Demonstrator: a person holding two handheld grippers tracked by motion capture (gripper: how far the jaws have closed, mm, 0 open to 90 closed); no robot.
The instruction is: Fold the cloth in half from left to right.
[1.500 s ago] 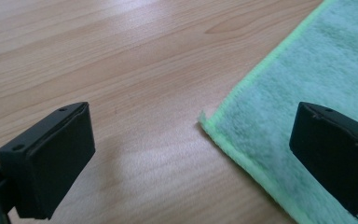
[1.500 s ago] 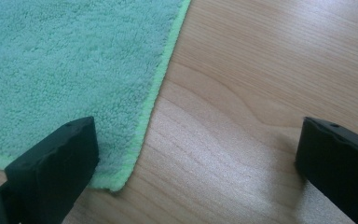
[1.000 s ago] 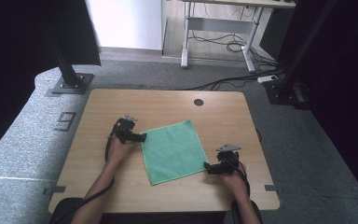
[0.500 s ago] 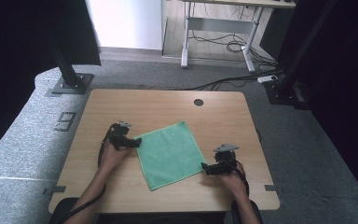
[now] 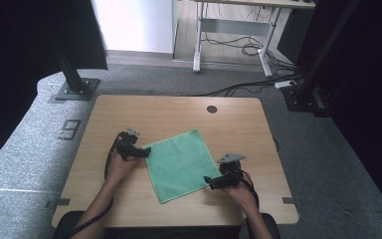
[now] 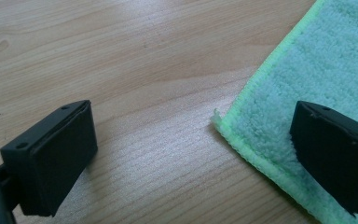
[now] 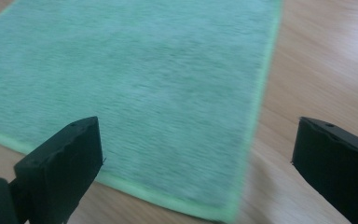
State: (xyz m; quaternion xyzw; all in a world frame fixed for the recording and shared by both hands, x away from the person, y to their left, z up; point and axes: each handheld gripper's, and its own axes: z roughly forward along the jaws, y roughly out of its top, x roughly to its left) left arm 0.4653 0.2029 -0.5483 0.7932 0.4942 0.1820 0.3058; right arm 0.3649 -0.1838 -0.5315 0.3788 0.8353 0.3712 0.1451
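Left gripper point(image 6: 205, 154) poised low over a wooden table point(image 6: 121, 56), its two black jaws spread wide apart. A corner of a green terry cloth point(image 6: 317, 70) lies flat at three o'clock, its bright stitched edge running toward one o'clock. One jaw stands over bare wood at eight o'clock, the other over the cloth at four o'clock.

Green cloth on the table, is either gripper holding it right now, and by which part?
Nothing is held. The left gripper is open around one corner of the green cloth, and the right gripper is open around another corner.
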